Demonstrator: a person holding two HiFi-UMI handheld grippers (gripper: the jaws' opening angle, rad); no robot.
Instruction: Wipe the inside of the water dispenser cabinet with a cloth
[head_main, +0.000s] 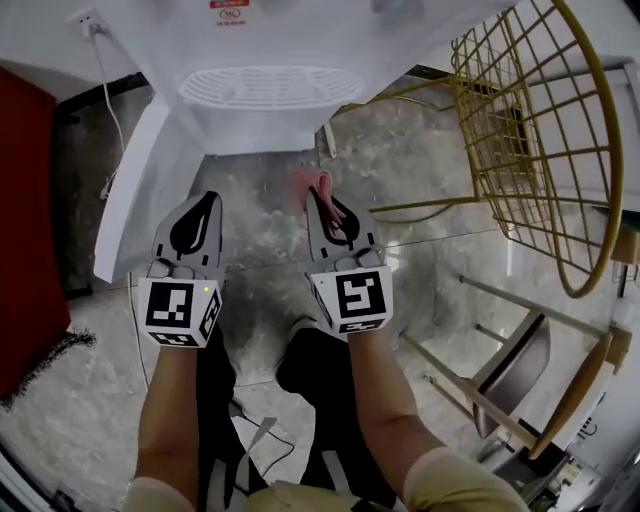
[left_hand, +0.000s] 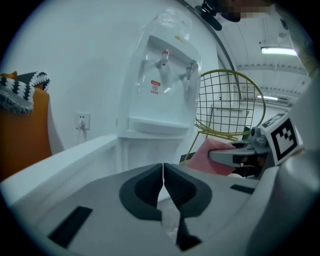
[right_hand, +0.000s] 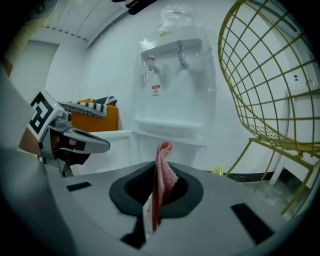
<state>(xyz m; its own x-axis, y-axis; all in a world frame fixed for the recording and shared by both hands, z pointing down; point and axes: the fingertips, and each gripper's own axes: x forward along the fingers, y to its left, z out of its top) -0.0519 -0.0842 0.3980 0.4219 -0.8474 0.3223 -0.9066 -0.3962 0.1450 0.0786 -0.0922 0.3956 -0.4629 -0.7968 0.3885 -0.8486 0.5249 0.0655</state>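
Observation:
The white water dispenser (head_main: 262, 92) stands in front of me, its lower cabinet door (head_main: 128, 190) swung open to the left. My right gripper (head_main: 323, 197) is shut on a pink cloth (head_main: 311, 183), which sticks up between its jaws (right_hand: 162, 172). It hovers over the floor just short of the cabinet front. My left gripper (head_main: 207, 202) is beside it on the left, shut and holding nothing (left_hand: 163, 169). The dispenser (right_hand: 175, 85) rises ahead in the right gripper view. From above, the cabinet's inside is hidden.
A gold wire chair (head_main: 530, 130) stands close on the right. A wall socket with a cable (head_main: 90, 24) is left of the dispenser, with a red piece of furniture (head_main: 25, 210) further left. The person's legs (head_main: 300, 400) are below the grippers.

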